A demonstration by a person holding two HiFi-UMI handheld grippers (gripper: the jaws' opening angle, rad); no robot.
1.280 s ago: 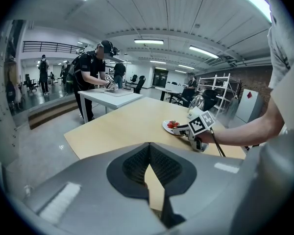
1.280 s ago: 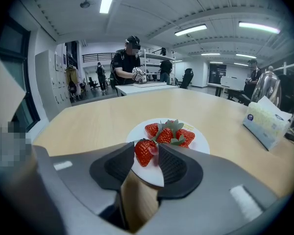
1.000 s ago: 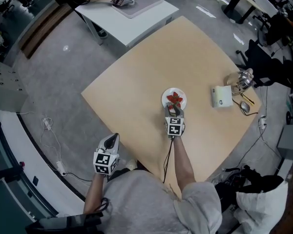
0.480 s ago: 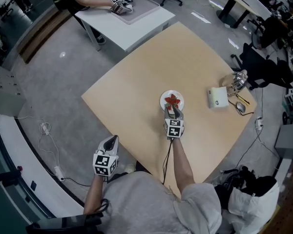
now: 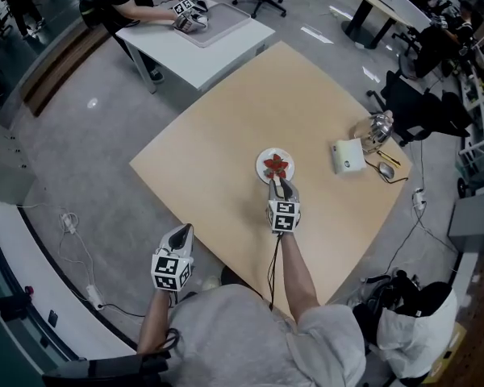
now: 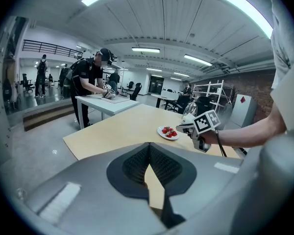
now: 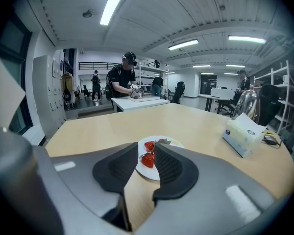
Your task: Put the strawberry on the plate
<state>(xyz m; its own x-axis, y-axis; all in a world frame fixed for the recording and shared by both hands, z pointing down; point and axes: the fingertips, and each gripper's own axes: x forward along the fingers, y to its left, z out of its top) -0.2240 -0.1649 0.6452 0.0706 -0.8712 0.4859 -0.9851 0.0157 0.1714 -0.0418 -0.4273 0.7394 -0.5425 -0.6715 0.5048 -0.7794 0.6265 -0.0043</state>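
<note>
A small white plate (image 5: pixel 260 170) sits mid-table with red strawberries (image 5: pixel 276 166) on it. My right gripper (image 5: pixel 280 182) is just at the plate's near edge, pointing at it. Its jaws are closing with nothing between them. In the right gripper view the strawberries (image 7: pixel 148 159) and the plate (image 7: pixel 142 166) lie beyond the gap of the right gripper (image 7: pixel 146 145). My left gripper (image 5: pixel 187 228) hangs off the table's near-left edge, shut and empty. From the left gripper (image 6: pixel 148 146), the plate (image 6: pixel 161 133) shows far ahead.
A tissue box (image 5: pixel 348 156), a metal kettle (image 5: pixel 373 127) and a mouse (image 5: pixel 385 170) stand near the wooden table's (image 5: pixel 226 119) right corner. Another person works at a white table (image 5: pixel 189 39) behind. Cables trail on the floor at left.
The right gripper has edged back a little from the plate toward me, the strawberries staying on it. The left gripper holds its place.
</note>
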